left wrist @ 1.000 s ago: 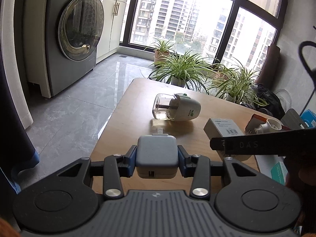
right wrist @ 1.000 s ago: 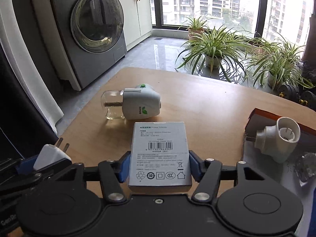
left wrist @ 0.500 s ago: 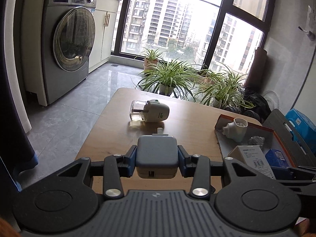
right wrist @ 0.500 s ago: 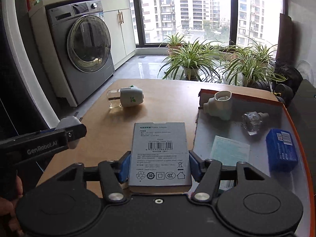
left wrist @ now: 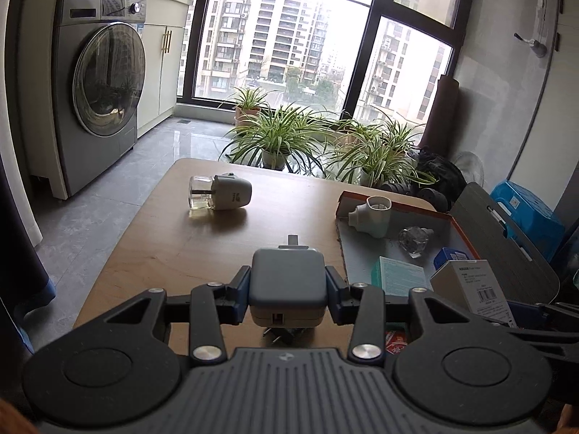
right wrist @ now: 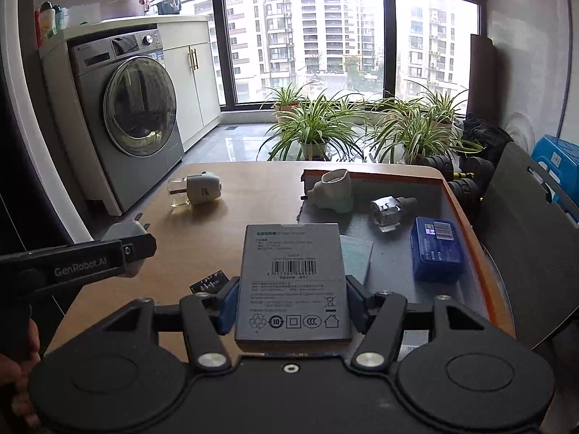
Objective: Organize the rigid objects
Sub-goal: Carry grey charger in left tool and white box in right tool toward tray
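A: Tabletop (right wrist: 253, 181) layout?
B: Tray (right wrist: 466, 213) on its right half; diffuser (right wrist: 195, 190) lying far left.
A: In the tray?
B: Plug (right wrist: 334, 190) at the back, bottle (right wrist: 389, 211) right of it, box (right wrist: 436, 249) nearer, card (right wrist: 356, 256) left of box.

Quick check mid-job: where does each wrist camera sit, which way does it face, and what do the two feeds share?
Left wrist: behind the left tongs, looking down over the table to the window; tongs hold a charger.
Right wrist: behind the right tongs, same heading, over the tray; tongs hold a box; a hand shows at the left edge.
Shared: table, tray, washer, plants, and the box.
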A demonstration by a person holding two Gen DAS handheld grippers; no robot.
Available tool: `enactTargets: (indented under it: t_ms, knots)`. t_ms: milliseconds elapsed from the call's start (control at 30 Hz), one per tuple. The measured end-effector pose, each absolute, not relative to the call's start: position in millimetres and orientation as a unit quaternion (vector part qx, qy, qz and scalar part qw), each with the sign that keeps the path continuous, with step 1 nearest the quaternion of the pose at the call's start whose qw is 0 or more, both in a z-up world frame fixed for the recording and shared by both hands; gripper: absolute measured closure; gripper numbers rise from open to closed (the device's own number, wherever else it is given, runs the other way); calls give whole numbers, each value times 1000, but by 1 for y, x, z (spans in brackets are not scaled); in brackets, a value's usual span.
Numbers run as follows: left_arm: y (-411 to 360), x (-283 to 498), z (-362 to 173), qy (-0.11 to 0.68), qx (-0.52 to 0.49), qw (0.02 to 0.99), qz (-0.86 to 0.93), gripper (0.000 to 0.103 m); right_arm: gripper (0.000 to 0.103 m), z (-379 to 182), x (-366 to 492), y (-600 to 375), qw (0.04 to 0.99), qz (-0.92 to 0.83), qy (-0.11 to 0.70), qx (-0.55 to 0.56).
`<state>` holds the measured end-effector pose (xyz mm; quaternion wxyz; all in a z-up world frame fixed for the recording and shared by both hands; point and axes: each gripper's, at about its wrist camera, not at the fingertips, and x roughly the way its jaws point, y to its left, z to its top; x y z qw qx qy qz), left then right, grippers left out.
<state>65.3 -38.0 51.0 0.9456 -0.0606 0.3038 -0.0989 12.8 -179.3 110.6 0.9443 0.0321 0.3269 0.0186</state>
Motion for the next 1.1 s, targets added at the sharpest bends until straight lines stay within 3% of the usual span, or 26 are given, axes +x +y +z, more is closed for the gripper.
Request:
enactTargets:
  t_ms: [1100]
  knots:
    - [-122, 46, 46, 316, -21, 929, -193, 61, 32, 108, -34, -272, 947, -94, 302, 62]
